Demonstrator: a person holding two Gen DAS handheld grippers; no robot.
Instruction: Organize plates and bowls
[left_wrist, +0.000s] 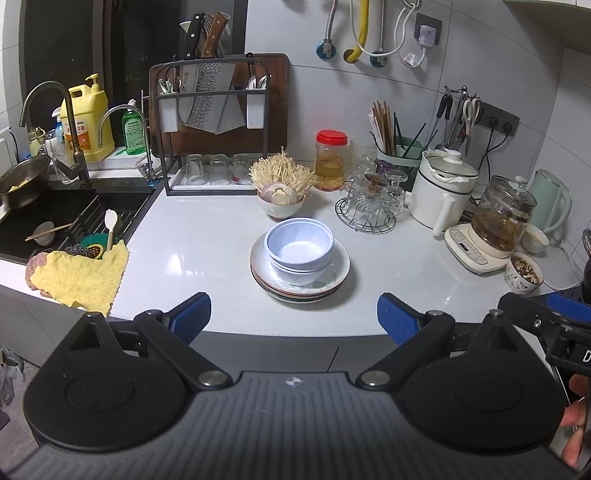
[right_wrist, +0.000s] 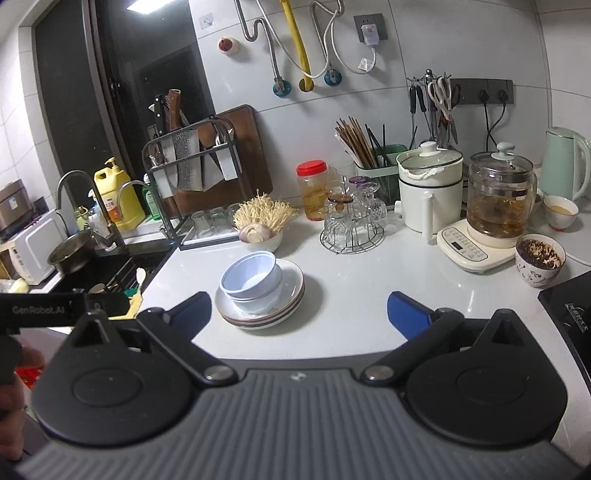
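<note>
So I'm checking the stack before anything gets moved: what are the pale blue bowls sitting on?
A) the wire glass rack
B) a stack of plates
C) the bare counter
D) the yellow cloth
B: the nested bowls sit on the top plate of the stack of plates, mid-counter.
</note>
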